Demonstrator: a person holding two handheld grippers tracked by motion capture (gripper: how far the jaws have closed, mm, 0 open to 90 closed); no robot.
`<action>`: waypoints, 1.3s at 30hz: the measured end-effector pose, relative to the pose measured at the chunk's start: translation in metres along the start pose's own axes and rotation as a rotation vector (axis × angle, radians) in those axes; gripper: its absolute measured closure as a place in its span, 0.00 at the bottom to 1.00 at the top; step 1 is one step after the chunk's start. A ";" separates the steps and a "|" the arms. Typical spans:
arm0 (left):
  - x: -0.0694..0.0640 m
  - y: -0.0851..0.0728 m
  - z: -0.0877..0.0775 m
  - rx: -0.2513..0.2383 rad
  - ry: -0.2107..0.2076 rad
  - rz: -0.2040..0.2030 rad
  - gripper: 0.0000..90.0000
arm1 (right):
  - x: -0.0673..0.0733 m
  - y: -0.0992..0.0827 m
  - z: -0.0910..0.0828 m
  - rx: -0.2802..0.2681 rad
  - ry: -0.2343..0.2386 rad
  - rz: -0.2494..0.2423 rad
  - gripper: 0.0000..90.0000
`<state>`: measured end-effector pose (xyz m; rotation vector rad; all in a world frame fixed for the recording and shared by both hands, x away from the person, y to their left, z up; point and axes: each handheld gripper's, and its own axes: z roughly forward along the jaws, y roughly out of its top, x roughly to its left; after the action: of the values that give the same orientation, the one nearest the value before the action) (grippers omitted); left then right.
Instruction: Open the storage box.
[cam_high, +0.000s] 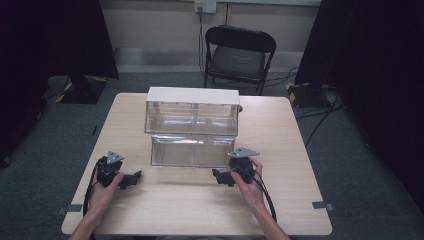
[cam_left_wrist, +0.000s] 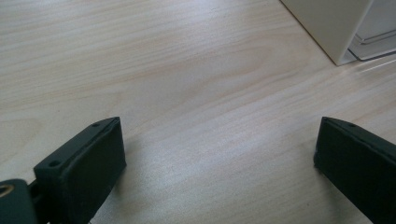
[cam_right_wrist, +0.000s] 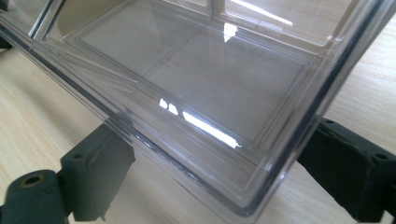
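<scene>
A small drawer cabinet (cam_high: 192, 96) with a white top and clear drawers stands mid-table. Its lower clear drawer (cam_high: 192, 150) is pulled out toward me. My left gripper (cam_high: 133, 178) rests on the table left of the drawer, its jaws pointing right. In the left gripper view this gripper (cam_left_wrist: 217, 135) is open over bare wood, with the cabinet's white corner (cam_left_wrist: 327, 28) at the upper right. My right gripper (cam_high: 221, 176) sits at the drawer's front right corner. In the right gripper view it (cam_right_wrist: 215, 140) is open, with the empty clear drawer (cam_right_wrist: 210, 79) close between and above the jaws.
The light wooden table (cam_high: 280, 145) has bare room on both sides of the cabinet and in front of it. A black folding chair (cam_high: 239, 55) stands behind the table. Dark curtains and cables lie around the floor.
</scene>
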<state>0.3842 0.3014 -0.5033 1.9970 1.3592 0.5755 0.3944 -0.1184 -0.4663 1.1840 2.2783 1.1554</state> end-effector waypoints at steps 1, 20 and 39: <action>0.000 0.000 0.000 -0.001 0.000 -0.001 0.02 | 0.000 0.000 0.000 -0.001 0.000 0.005 0.10; 0.000 0.000 0.000 -0.001 0.000 -0.002 0.02 | 0.006 0.001 -0.005 -0.026 -0.005 0.026 0.07; 0.000 0.000 0.000 0.000 0.000 -0.002 0.02 | 0.009 0.002 -0.008 -0.029 -0.017 0.025 0.07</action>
<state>0.3842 0.3013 -0.5033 1.9952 1.3606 0.5747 0.3847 -0.1147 -0.4593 1.2101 2.2324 1.1790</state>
